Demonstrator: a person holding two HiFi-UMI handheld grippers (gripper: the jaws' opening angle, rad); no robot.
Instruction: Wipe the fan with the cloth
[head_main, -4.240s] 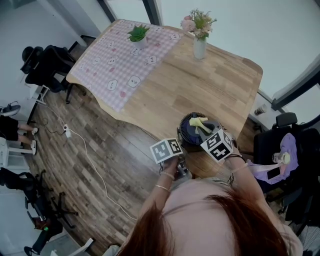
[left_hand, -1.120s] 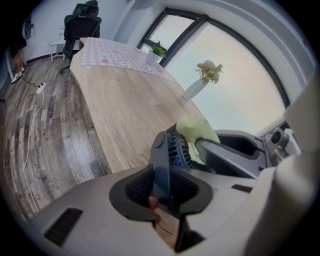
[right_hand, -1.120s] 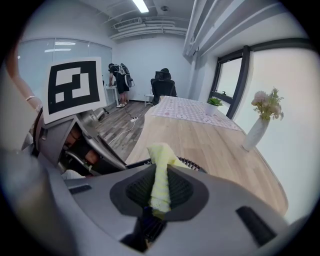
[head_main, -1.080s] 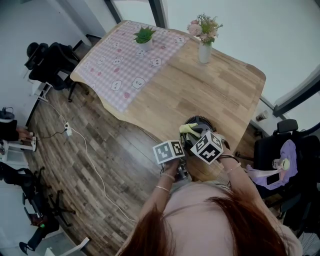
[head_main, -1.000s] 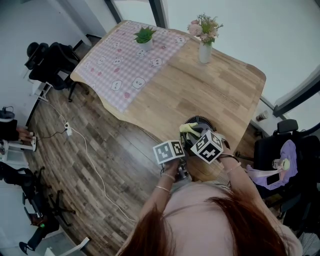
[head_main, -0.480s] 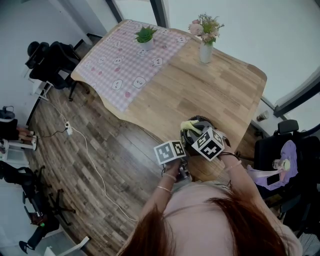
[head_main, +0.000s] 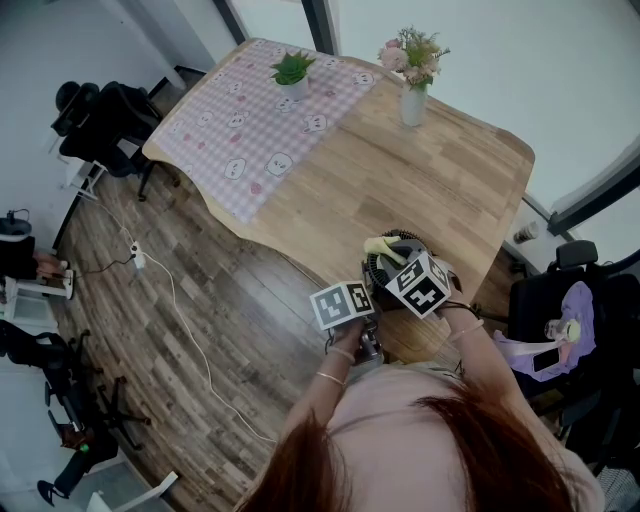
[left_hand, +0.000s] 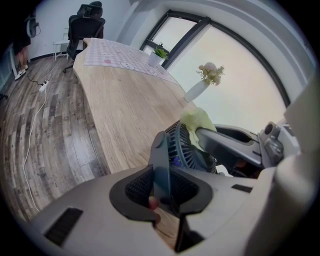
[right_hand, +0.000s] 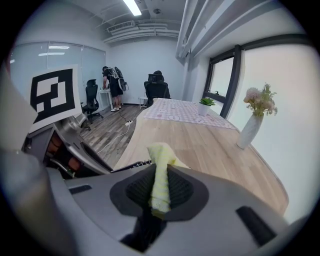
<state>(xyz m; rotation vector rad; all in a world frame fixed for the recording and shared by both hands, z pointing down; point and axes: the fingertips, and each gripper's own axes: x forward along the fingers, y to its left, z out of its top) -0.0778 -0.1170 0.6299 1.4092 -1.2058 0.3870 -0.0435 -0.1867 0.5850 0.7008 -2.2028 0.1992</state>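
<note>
Left hand-held gripper (left_hand: 162, 189): clenched on a flat grey-blue part of the fan (left_hand: 189, 150), at fan's near side.
Right hand-held gripper (right_hand: 160, 192): clamped on yellow cloth (right_hand: 160, 172); folded strip stands up btwn jaws.
Fan: small, dark, round grille; sits on worktop (head_main: 430, 170) nr front edge, just ahead of the person.
Cloth: free end lies on fan's rim, on the side away from the person.
Worktop: light wood, rounded corners.
Far end: vase w/ flowers (head_main: 412, 95); potted plant (head_main: 293, 70) on pink checked mat (head_main: 250, 130); all well apart from fan.
</note>
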